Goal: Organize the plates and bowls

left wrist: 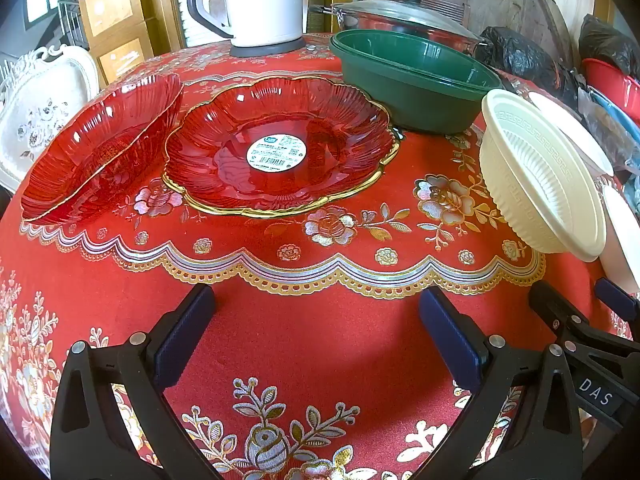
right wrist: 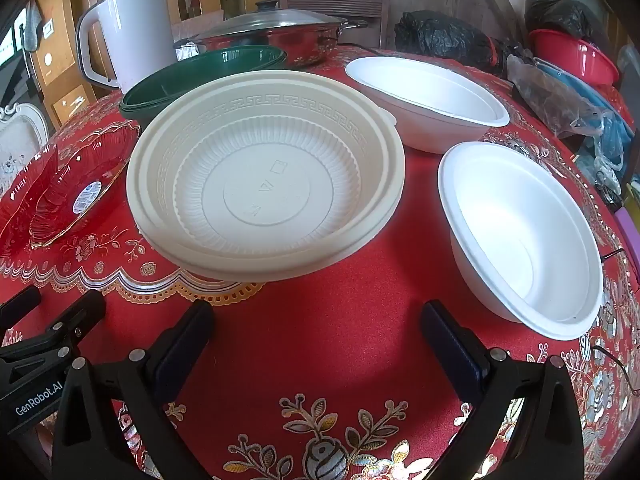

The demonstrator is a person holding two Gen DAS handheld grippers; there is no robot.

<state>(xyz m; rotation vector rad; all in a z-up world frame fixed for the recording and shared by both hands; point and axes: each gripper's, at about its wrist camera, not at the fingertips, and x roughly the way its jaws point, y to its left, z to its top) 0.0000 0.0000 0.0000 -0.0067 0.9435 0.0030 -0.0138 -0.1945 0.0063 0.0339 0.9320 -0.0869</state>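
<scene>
Two red glass plates lie on the red tablecloth: one with a sticker [left wrist: 276, 148] at centre, another [left wrist: 100, 148] to its left, tilted. Stacked green bowls [left wrist: 412, 76] stand behind. Cream ribbed bowls [right wrist: 264, 188] sit nested in the middle of the right wrist view and show in the left wrist view [left wrist: 544, 176]. Two white bowls stand to their right, one near [right wrist: 520, 236], one far [right wrist: 428, 100]. My left gripper [left wrist: 316, 332] is open and empty, short of the sticker plate. My right gripper [right wrist: 316, 344] is open and empty, just short of the cream bowls.
A white kettle [left wrist: 264, 0] and a lidded steel pot [right wrist: 276, 36] stand at the back of the table [left wrist: 320, 360]. Black bags [right wrist: 444, 40], a red basin [right wrist: 576, 56] and plastic wrap [right wrist: 560, 100] crowd the far right. A white chair [left wrist: 44, 112] stands beyond the left edge.
</scene>
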